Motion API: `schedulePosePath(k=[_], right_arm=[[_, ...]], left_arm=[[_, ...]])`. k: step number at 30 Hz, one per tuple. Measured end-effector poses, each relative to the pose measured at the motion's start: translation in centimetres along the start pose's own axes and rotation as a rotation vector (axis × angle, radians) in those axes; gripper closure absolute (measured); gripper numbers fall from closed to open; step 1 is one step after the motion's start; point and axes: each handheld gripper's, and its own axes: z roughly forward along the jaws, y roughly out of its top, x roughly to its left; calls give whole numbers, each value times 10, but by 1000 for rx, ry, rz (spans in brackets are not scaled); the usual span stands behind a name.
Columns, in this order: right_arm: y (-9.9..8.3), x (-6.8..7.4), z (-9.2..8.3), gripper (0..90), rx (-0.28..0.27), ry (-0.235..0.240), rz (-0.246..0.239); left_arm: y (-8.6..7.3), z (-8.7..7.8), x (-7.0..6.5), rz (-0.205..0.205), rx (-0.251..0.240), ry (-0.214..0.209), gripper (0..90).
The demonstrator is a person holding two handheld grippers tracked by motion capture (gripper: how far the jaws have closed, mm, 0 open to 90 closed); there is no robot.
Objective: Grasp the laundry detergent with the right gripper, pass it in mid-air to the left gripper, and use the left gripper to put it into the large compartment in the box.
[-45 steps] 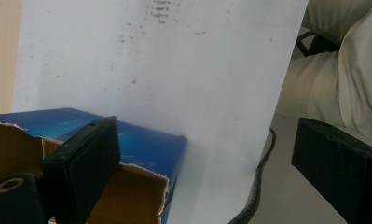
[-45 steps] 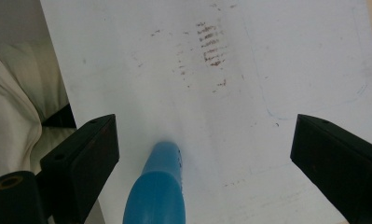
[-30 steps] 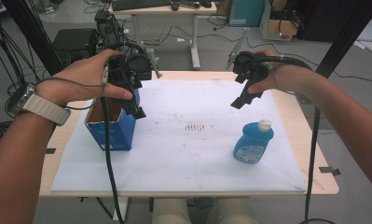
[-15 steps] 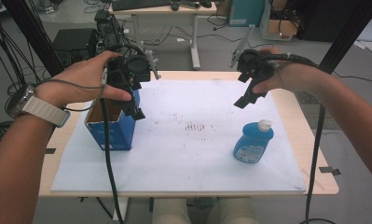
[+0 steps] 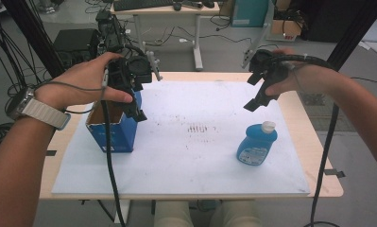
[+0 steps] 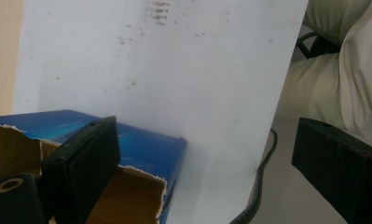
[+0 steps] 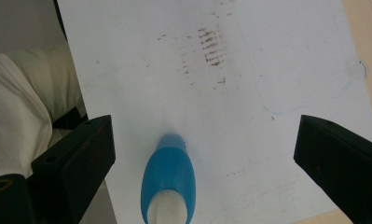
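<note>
An open-topped blue cardboard box (image 5: pixel 114 134) stands at the left of the white sheet (image 5: pixel 191 156). My left gripper (image 5: pixel 132 101) hovers just above the box's right rim. In the left gripper view its jaws stand wide apart, so this gripper (image 6: pixel 207 158) is open and holds nothing, with the box (image 6: pixel 141 144) under the left jaw. A blue bottle (image 5: pixel 256 145) with a white cap stands at the right of the sheet. My right gripper (image 5: pixel 255 92) hangs above and behind it. It is also open (image 7: pixel 202 154), with the bottle (image 7: pixel 167 182) below, between the jaws but apart from them.
The wooden table (image 5: pixel 313 137) shows around the sheet, which has a patch of brown marks (image 5: pixel 198 127) at its middle. A desk (image 5: pixel 167 12) and cables lie on the floor beyond the far edge. The person's lap (image 5: pixel 200 215) is at the near edge.
My right gripper has drifted slightly to the right above the bottle. The left gripper, box and bottle have stayed put.
</note>
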Motion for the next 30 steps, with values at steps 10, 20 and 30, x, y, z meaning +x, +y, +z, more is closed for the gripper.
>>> schedulePosePath(k=[10, 20, 30], right_arm=[[-13, 5, -11, 60, -31, 13, 22], [-36, 7, -8, 58, -17, 7, 24], [-57, 10, -8, 63, -29, 13, 30]], left_arm=[[-1, 2, 0, -1, -2, 1, 82], [-2, 4, 0, -3, -2, -3, 82], [1, 7, 1, 1, 0, -4, 82]])
